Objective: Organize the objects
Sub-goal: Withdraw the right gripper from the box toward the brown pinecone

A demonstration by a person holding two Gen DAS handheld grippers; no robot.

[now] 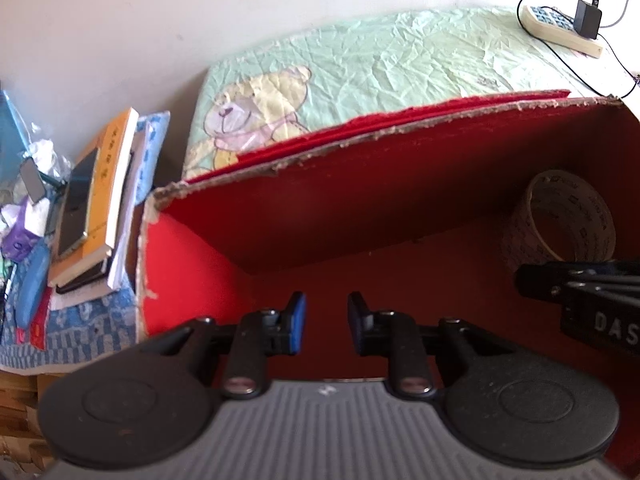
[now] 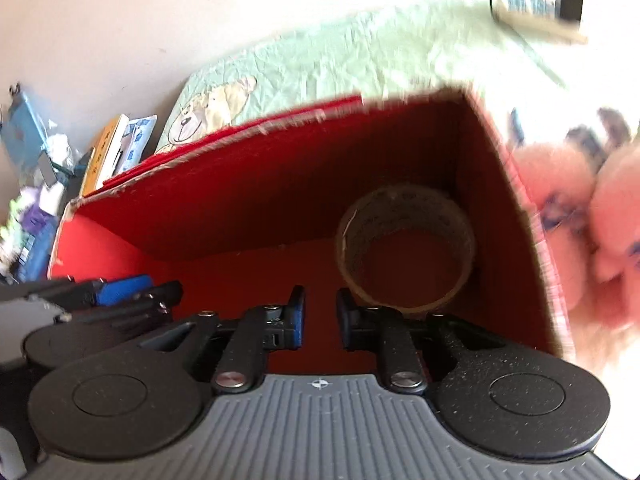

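Observation:
A red cardboard box with torn edges lies open on a bed, and both grippers reach into it. A roll of printed tape stands on edge in the box's far right corner; it also shows in the right wrist view. My left gripper is open and empty over the red floor. My right gripper is open and empty just in front of the tape roll. The right gripper's fingers show at the right of the left wrist view. The left gripper's blue pad shows at the left of the right wrist view.
A mint sheet with a teddy bear print covers the bed. A stack of books with a phone on top sits left of the box, beside clutter. A power strip with a charger lies at the far right. Blurred pink plush lies right of the box.

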